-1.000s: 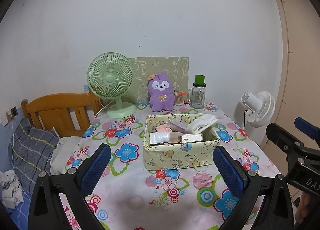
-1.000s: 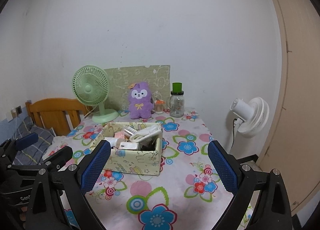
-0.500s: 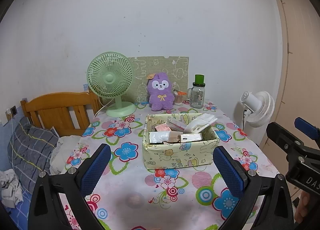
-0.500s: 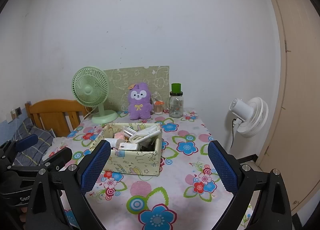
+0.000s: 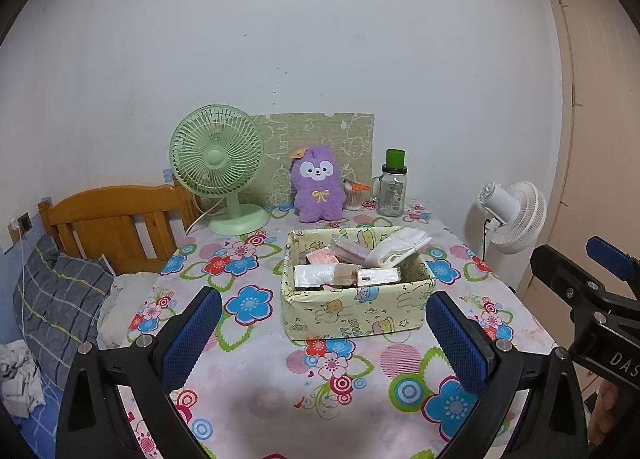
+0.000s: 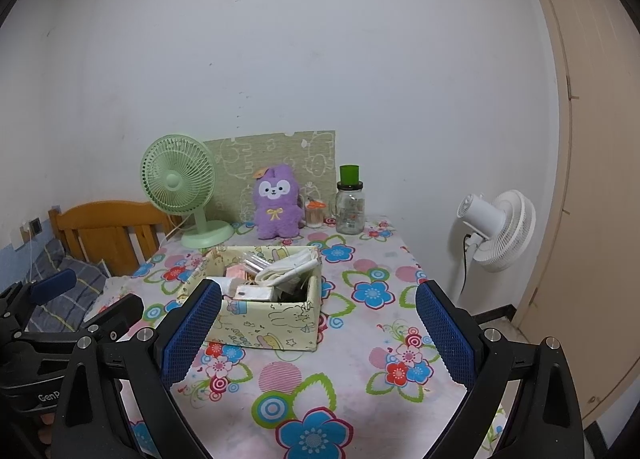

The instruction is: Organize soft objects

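Purple plush toy (image 5: 318, 187) stands far beyond both wide, empty jaws, centred ahead of the left gripper (image 5: 324, 333), left of centre for the right gripper (image 6: 318, 333), behind the fabric box (image 5: 356, 311).

Lower contents of the fabric storage box (image 5: 352, 311) hidden behind its wall. Cotton-swab jar (image 5: 353, 197) partly hidden behind the purple plush toy (image 5: 318, 189); jar label unreadable. Bed (image 5: 48, 299) cut off at frame edge.

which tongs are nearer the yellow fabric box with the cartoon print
Left tongs, roughly: the yellow fabric box sits centred straight ahead of them. Right tongs have it ahead toward their left finger.
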The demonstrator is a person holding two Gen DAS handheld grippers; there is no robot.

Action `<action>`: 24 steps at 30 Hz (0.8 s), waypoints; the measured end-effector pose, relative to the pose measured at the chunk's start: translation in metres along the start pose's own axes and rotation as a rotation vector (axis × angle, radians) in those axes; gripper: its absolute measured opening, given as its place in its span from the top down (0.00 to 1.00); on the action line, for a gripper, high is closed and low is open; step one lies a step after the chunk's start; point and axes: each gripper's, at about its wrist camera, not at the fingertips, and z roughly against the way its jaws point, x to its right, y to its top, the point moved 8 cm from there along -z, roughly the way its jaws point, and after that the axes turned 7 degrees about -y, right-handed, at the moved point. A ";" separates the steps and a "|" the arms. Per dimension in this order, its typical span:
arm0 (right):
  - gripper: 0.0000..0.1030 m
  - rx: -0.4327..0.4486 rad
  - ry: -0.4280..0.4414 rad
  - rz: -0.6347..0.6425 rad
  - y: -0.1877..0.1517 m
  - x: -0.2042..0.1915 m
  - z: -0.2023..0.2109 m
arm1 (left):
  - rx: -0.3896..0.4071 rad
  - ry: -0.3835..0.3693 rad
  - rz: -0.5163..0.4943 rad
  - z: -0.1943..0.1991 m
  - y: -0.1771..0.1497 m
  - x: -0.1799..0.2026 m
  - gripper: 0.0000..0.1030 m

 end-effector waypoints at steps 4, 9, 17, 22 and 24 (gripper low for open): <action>0.04 0.002 -0.002 0.002 0.000 0.001 0.000 | 0.000 -0.001 0.001 0.000 0.000 0.000 0.00; 0.04 0.001 0.001 0.002 0.000 0.001 0.001 | 0.000 -0.004 0.003 0.000 0.000 0.001 0.00; 0.04 0.001 -0.006 0.001 0.000 0.001 -0.001 | 0.004 0.001 -0.004 -0.001 0.002 0.002 0.00; 0.04 0.002 -0.009 -0.002 0.001 0.001 0.000 | 0.005 -0.003 -0.004 0.000 0.001 0.001 0.00; 0.04 0.001 -0.008 -0.002 0.001 0.001 0.000 | 0.003 -0.002 -0.007 0.000 0.001 0.001 0.00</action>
